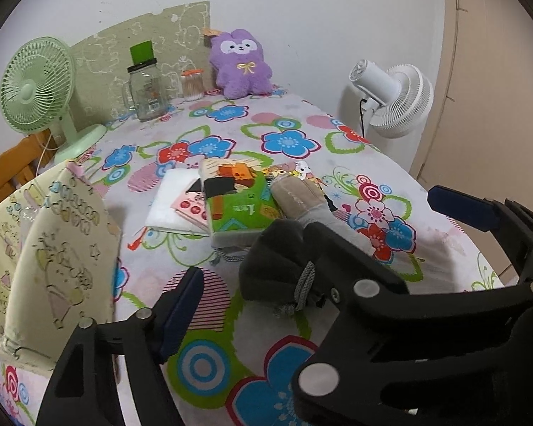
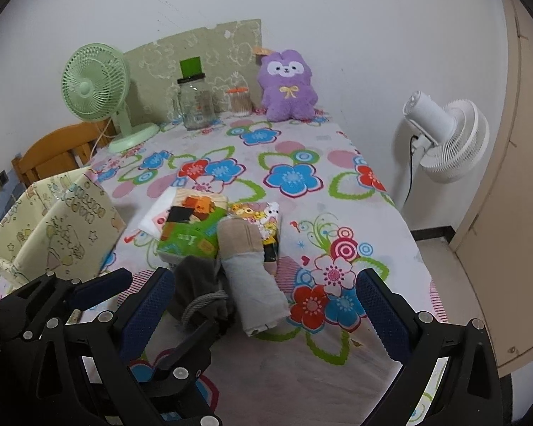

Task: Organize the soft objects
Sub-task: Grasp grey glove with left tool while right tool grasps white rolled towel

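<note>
A dark grey drawstring pouch [image 1: 273, 266] [image 2: 199, 284] lies on the flowered tablecloth [image 1: 295, 135], touching a rolled beige and grey cloth [image 1: 305, 198] [image 2: 252, 284]. Behind them lie a green tissue pack [image 1: 238, 206] [image 2: 192, 234] and a cartoon packet [image 2: 263, 220]. My left gripper [image 1: 266, 271] is open, its blue left pad [image 1: 181, 305] clear of the pouch. My right gripper [image 2: 264, 273] stands open with both cloths between its fingers, untouched. The two grippers overlap side by side. A purple plush [image 1: 240, 64] [image 2: 287, 85] sits at the far edge.
A cream fabric box [image 1: 53, 230] [image 2: 64, 227] stands at the left. At the back are a green fan [image 1: 35, 85], a glass jar [image 1: 147, 92] and a small jar [image 1: 192, 85]. A white fan [image 1: 394, 99] stands past the table's right edge. A wooden chair [image 1: 7, 170] is at the left.
</note>
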Available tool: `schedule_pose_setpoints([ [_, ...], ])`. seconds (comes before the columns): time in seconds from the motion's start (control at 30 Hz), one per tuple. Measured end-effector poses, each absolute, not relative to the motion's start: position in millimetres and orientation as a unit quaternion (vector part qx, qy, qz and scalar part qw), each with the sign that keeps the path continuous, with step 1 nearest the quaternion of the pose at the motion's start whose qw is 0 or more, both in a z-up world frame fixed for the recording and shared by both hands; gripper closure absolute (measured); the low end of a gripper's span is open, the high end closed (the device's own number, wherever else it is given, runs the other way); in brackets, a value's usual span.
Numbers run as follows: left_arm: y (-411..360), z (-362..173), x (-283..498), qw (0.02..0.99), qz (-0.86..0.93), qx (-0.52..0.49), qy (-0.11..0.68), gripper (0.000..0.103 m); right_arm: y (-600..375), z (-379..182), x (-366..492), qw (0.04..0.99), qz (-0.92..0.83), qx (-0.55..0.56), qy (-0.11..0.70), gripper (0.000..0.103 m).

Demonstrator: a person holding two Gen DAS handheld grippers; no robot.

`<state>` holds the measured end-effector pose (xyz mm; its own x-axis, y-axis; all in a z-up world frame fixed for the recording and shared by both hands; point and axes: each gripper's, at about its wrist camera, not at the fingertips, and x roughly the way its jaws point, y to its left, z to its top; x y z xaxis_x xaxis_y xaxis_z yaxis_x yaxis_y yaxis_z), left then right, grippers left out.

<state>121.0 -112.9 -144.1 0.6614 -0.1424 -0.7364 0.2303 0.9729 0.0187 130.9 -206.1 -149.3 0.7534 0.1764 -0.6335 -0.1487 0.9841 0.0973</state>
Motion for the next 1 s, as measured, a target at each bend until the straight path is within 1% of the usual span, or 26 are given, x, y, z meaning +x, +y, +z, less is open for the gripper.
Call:
schedule_pose_setpoints([
  [0.07,-113,-146,123,0.908,-0.104,0.053,0.402,0.035,-207,-152,133,0.934,0.085,0.021,0.345,0.0],
  [0.17,-116,-150,127,0.902,-0.123,0.049,0.41,0.043,-208,-156,137,0.932,0.084,0.021,0.351,0.0],
  [0.4,-117,-149,125,0.903,-0.133,0.058,0.405,0.051,-210,-160,144,0.929,0.083,0.035,0.359,0.0],
  [0.5,-114,-149,122,0.906,-0.121,0.074,0.4,0.052,-211,-159,147,0.929,0.075,0.045,0.359,0.006],
  [0.57,-111,-148,121,0.906,-0.114,0.078,0.401,0.053,-213,-159,149,0.929,0.069,0.056,0.36,0.007],
  [0.63,-107,-148,121,0.906,-0.105,0.079,0.401,0.053,-214,-160,152,0.927,0.071,0.067,0.362,0.014],
  [0.87,-100,-149,123,0.906,-0.103,0.072,0.403,0.054,-200,-174,163,0.914,0.087,0.051,0.394,0.028],
  [0.93,-98,-150,124,0.906,-0.105,0.068,0.404,0.054,-196,-178,165,0.91,0.092,0.044,0.401,0.037],
  [0.97,-98,-150,124,0.906,-0.106,0.065,0.404,0.054,-194,-180,166,0.908,0.096,0.043,0.405,0.04],
  [1.0,-97,-150,125,0.906,-0.107,0.064,0.405,0.054,-193,-181,166,0.907,0.1,0.045,0.407,0.047],
])
